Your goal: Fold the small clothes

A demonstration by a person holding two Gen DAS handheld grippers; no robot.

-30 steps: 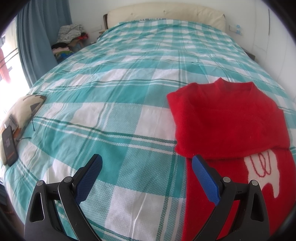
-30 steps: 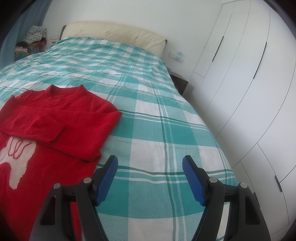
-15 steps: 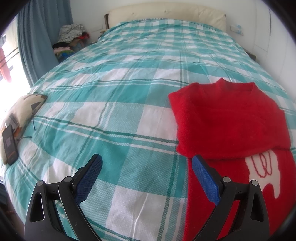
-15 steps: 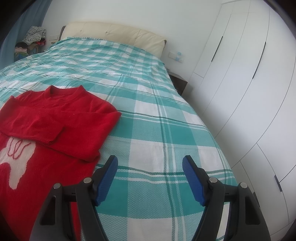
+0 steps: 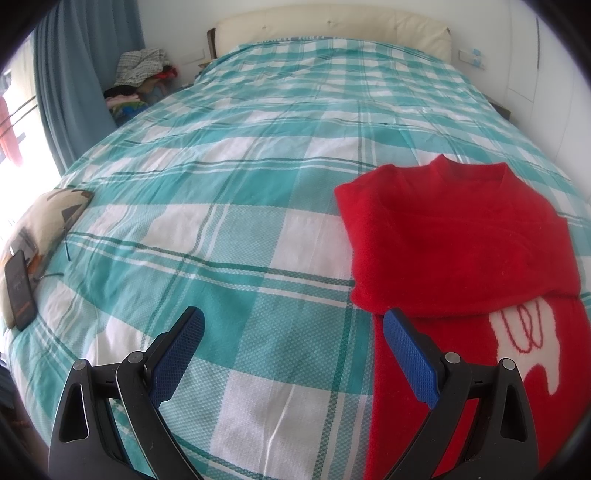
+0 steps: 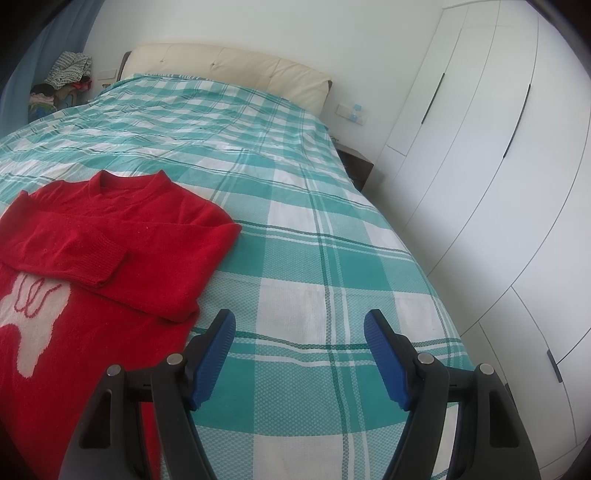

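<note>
A red knit sweater with a white figure on its front lies flat on the bed, both sleeves folded across the chest. It also shows in the right wrist view. My left gripper is open and empty, above the bed at the sweater's left edge. My right gripper is open and empty, above the bed just right of the sweater's right edge.
The bed has a teal and white checked cover and a cream headboard. A patterned cushion and a dark phone lie at its left edge. White wardrobe doors stand on the right. Clothes are piled by the curtain.
Both grippers have stayed open and almost still. The left view has shifted very slightly toward the sweater. The sweater has not moved.
</note>
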